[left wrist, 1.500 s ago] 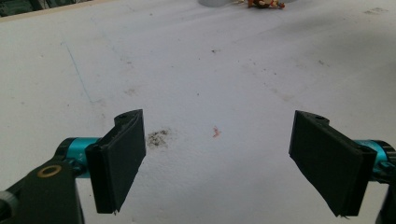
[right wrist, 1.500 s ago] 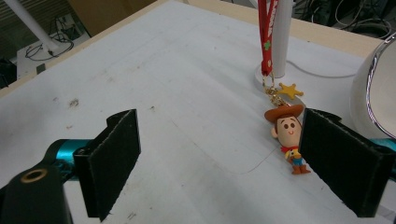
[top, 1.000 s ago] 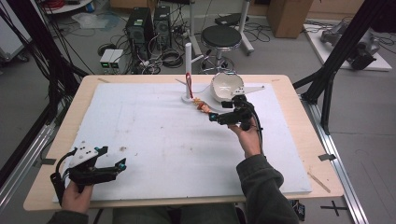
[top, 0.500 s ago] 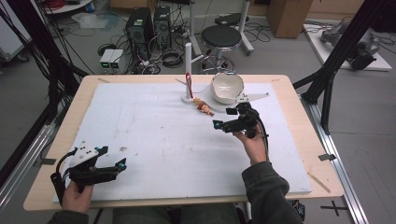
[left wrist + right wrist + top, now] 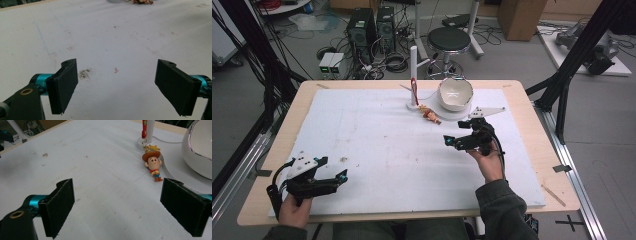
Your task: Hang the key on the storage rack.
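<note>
A small cowboy figure keychain (image 5: 429, 114) (image 5: 153, 164) lies on the white mat, its red strap (image 5: 414, 88) (image 5: 144, 125) hanging from a white upright post (image 5: 413, 75). A white bowl-shaped shell (image 5: 455, 93) (image 5: 197, 147) stands just right of it. My right gripper (image 5: 448, 142) (image 5: 125, 205) is open, a short way in front of the figure, with nothing between its jaws. My left gripper (image 5: 343, 176) (image 5: 117, 85) is open and empty near the mat's front left corner.
A white foam mat (image 5: 377, 145) covers most of the wooden table (image 5: 537, 165). A dirty smudge (image 5: 85, 73) and a tiny red speck (image 5: 116, 70) mark the mat ahead of the left gripper. A stool (image 5: 451, 40) and computer towers (image 5: 372, 25) stand behind the table.
My right gripper has drawn back from the figure and bowl toward the table's front, open and empty. The keychain figure stays on the mat. The left gripper has not moved.
</note>
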{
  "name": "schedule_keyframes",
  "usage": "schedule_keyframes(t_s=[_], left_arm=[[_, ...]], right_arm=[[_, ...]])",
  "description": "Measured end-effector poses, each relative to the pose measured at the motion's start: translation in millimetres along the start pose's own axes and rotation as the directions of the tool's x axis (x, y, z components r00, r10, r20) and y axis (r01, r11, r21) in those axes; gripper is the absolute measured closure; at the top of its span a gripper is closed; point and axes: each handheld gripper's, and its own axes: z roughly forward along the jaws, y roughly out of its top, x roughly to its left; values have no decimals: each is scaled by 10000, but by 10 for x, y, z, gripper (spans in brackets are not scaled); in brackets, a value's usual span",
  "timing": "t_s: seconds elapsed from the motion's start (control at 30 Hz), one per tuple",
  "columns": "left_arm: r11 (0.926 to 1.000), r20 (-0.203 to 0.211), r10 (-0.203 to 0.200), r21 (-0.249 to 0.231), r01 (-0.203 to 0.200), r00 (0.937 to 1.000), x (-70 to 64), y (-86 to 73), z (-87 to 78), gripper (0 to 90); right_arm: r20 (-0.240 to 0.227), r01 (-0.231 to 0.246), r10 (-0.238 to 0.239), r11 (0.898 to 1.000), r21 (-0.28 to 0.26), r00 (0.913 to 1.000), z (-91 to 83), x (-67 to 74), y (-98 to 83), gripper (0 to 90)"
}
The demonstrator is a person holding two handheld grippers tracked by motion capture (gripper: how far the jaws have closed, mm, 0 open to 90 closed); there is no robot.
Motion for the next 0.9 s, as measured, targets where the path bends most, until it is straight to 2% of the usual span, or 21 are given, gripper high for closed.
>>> schedule_keyframes(t_s=[0.4, 0.9], left_arm=[[10000, -11, -6, -1, 6, 10000, -2, 0, 1, 191], [9999, 62, 58, 90, -59, 10000, -17, -4, 10, 191]], right_arm=[[109, 232, -230, 9996, -140, 9997, -159, 75, -157, 112], [192, -67, 71, 9997, -220, 9998, -331, 76, -461, 111]])
